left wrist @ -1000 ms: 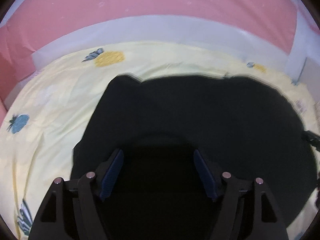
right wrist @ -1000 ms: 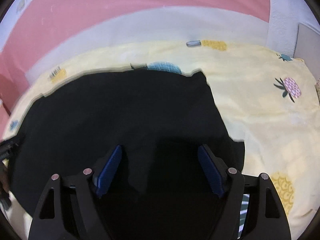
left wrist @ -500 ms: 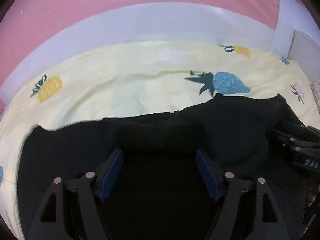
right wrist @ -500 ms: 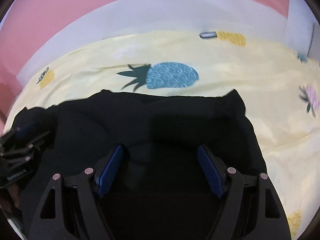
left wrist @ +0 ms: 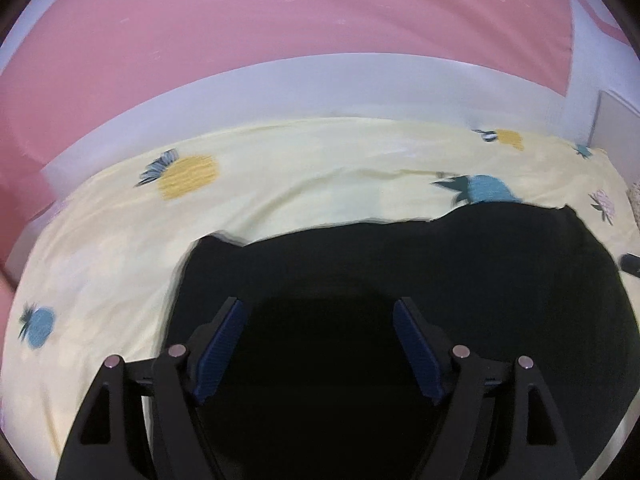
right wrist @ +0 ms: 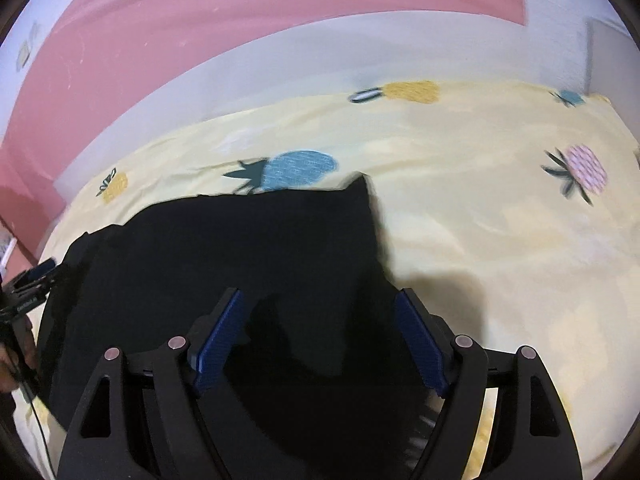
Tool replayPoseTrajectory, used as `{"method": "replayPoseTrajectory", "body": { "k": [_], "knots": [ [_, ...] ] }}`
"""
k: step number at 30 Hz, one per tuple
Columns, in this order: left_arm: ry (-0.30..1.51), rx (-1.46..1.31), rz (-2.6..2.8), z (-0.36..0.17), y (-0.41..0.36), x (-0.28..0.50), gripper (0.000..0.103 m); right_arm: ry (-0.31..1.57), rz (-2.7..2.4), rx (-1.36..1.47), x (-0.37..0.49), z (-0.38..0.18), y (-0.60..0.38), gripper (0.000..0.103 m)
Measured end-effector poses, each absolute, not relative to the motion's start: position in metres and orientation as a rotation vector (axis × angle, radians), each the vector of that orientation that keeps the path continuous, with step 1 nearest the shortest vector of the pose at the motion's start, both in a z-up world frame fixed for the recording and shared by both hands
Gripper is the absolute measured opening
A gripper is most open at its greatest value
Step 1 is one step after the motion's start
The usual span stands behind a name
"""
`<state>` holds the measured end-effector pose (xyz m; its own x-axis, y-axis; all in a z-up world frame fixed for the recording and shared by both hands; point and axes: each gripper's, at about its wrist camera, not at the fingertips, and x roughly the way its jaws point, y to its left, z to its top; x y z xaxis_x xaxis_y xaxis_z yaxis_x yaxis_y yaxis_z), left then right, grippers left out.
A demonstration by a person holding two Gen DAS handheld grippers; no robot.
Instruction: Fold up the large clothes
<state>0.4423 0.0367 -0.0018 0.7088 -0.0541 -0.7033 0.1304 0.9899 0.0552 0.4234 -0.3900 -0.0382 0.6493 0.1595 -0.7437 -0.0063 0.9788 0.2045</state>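
Note:
A large black garment (left wrist: 400, 280) lies spread on a yellow pineapple-print bedsheet (left wrist: 300, 176). It also shows in the right wrist view (right wrist: 240, 252). My left gripper (left wrist: 320, 332) is open, its blue pads wide apart above the garment's left part, holding nothing. My right gripper (right wrist: 320, 328) is open too, above the garment's right part near its right edge. The left gripper's tip (right wrist: 30, 284) shows at the left edge of the right wrist view. The right gripper's tip (left wrist: 630, 262) peeks in at the right edge of the left wrist view.
A white bed frame (left wrist: 320, 88) runs along the far side of the sheet, with a pink wall (left wrist: 280, 12) behind it. Bare sheet (right wrist: 500, 240) lies to the right of the garment and beyond it.
Both views have swung and pulled back since half a second ago. The garment's far edge looks further off, and the grippers have drawn apart. Both stay open.

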Motion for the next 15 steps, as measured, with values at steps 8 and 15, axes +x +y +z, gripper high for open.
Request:
{"method": "replayPoseTrajectory", "body": {
  "k": [8,15],
  "knots": [
    [0.854,-0.006,0.026,-0.030,0.127,0.401,0.080,0.953,0.084,0.242,0.385,-0.071,-0.425,0.078],
    [0.902,-0.224,-0.026,-0.059,0.177,0.390,0.089,0.971,0.174,0.397,0.388,-0.089,-0.440,0.078]
  ]
}}
